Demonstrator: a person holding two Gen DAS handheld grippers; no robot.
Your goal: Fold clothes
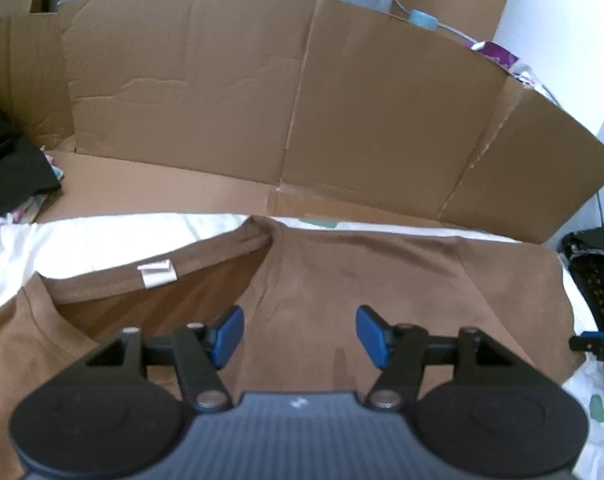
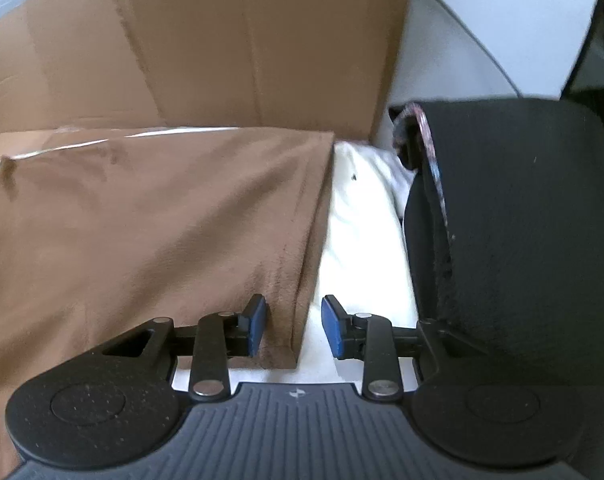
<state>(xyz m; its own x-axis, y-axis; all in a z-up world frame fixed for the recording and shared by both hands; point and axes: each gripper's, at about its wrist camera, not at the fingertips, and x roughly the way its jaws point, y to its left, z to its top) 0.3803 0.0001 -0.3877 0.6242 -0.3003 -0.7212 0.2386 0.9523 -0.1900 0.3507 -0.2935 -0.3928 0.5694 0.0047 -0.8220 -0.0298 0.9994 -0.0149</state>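
Observation:
A brown T-shirt point(image 1: 382, 280) lies flat on white bedding point(image 1: 29, 248), its neckline and white label point(image 1: 155, 274) toward the left. My left gripper point(image 1: 299, 336) hovers over the shirt's shoulder area just right of the collar, open, with nothing between its blue pads point(image 1: 227, 334). In the right wrist view the same shirt point(image 2: 141, 220) fills the left half. My right gripper point(image 2: 294, 330) stands open astride the shirt's right-hand edge point(image 2: 302, 280). One pad is over the brown cloth and the other over the white bedding point(image 2: 362, 220); neither pad presses on the cloth.
A cardboard wall point(image 1: 261, 100) stands behind the bedding, with a cardboard floor strip in front of it. Dark clothing point(image 1: 9, 172) is piled at the far left. A black padded object point(image 2: 522, 220) sits close to the right of my right gripper. A blue tape roll point(image 1: 424, 20) rests behind the cardboard.

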